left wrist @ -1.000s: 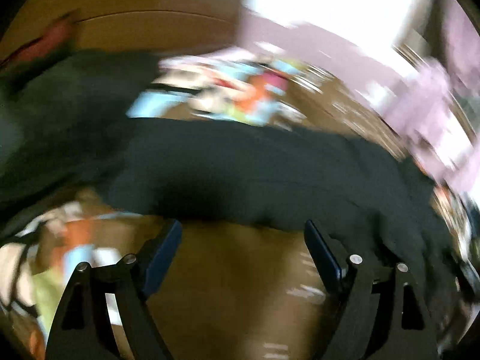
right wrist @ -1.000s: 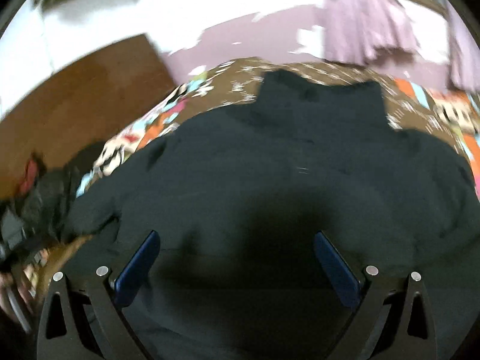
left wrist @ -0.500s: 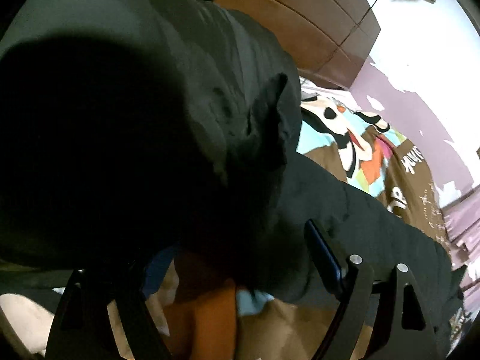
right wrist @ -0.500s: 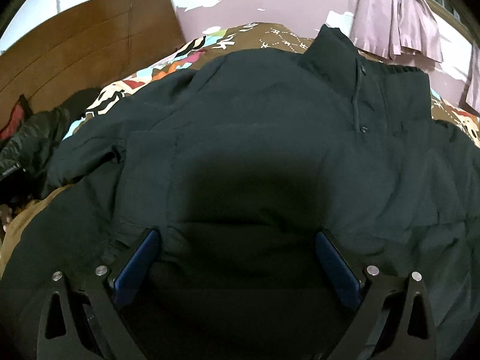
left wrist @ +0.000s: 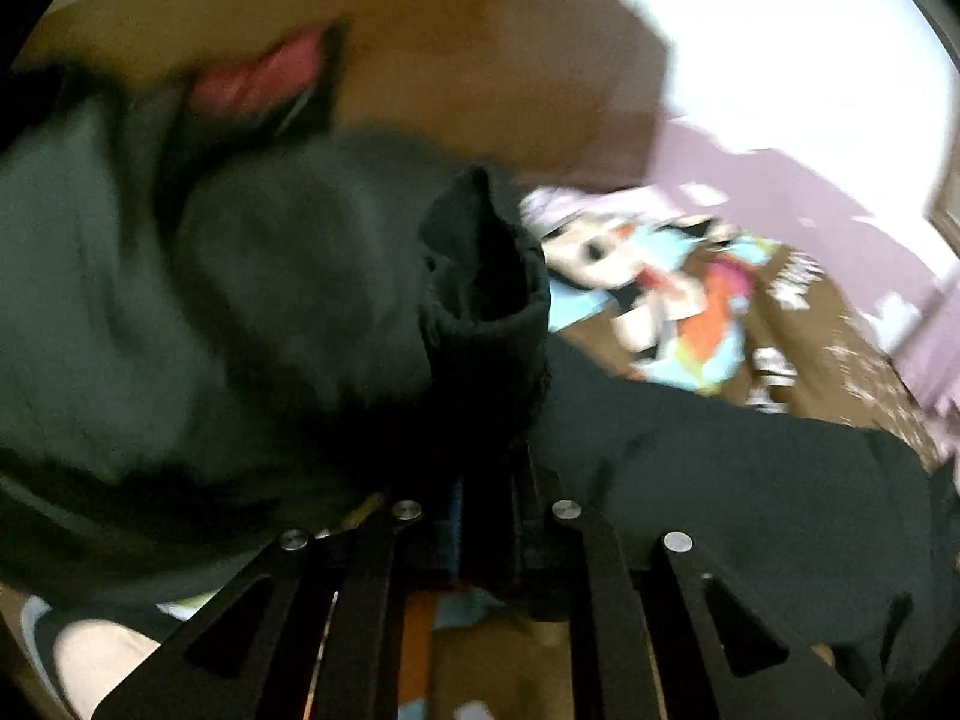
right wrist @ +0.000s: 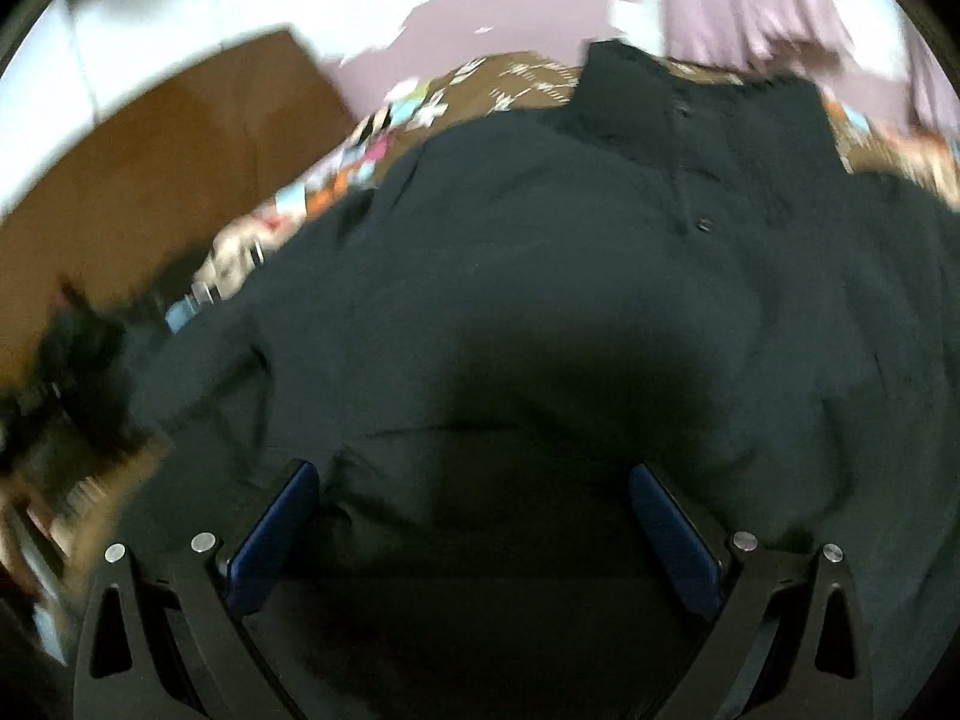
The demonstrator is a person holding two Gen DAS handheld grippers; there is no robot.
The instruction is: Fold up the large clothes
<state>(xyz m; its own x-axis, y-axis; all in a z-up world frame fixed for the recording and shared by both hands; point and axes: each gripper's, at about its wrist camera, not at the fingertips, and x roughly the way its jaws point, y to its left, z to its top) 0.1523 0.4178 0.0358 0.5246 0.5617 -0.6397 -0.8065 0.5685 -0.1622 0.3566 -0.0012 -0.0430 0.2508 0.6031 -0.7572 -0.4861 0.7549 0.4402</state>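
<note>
Left gripper [left wrist: 486,516] is closing its jaws on the black jacket's cuff [left wrist: 486,300]; right gripper [right wrist: 474,516] hovers wide open over the black jacket [right wrist: 570,276] on the patterned bedspread [right wrist: 516,81].

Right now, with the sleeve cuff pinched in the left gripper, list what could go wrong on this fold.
1. The left gripper is closing on just the edge of the black jacket's sleeve cuff; a hard pull could slip it free.
2. The right gripper hovers open over the jacket's body, pinning nothing, so the whole jacket may drag across the patterned bedspread.
</note>
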